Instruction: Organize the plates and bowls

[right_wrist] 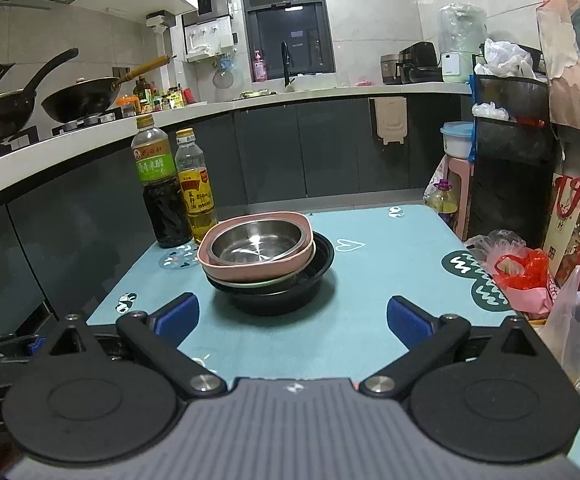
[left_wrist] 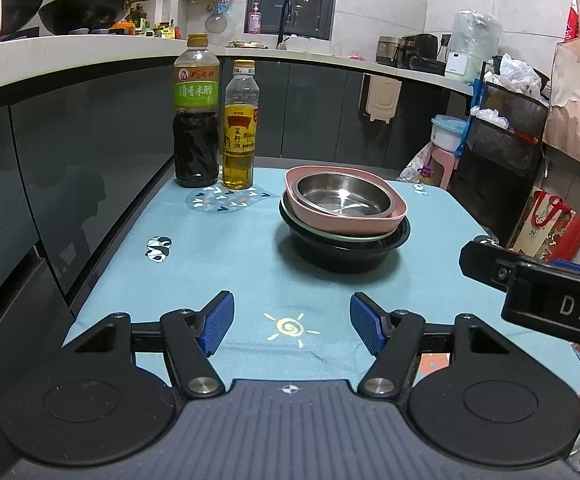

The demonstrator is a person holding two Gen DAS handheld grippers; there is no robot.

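Observation:
A stack of dishes stands on the blue tablecloth (left_wrist: 218, 264). A steel bowl (left_wrist: 344, 196) sits in a pink dish (left_wrist: 330, 216), over a pale green plate (left_wrist: 330, 236) and a black bowl (left_wrist: 346, 254) at the bottom. The same stack shows in the right wrist view: steel bowl (right_wrist: 256, 246), pink dish (right_wrist: 250, 270), black bowl (right_wrist: 286, 294). My left gripper (left_wrist: 292, 324) is open and empty, short of the stack. My right gripper (right_wrist: 292, 318) is open and empty, just in front of the stack. The right gripper's body (left_wrist: 538, 292) shows at the left view's right edge.
A dark vinegar bottle (left_wrist: 196, 116) and a yellow oil bottle (left_wrist: 241, 128) stand at the table's far left, also in the right view (right_wrist: 160, 188) (right_wrist: 196, 188). Plastic bags (right_wrist: 522, 276) lie at the table's right edge. Cabinets run along the left.

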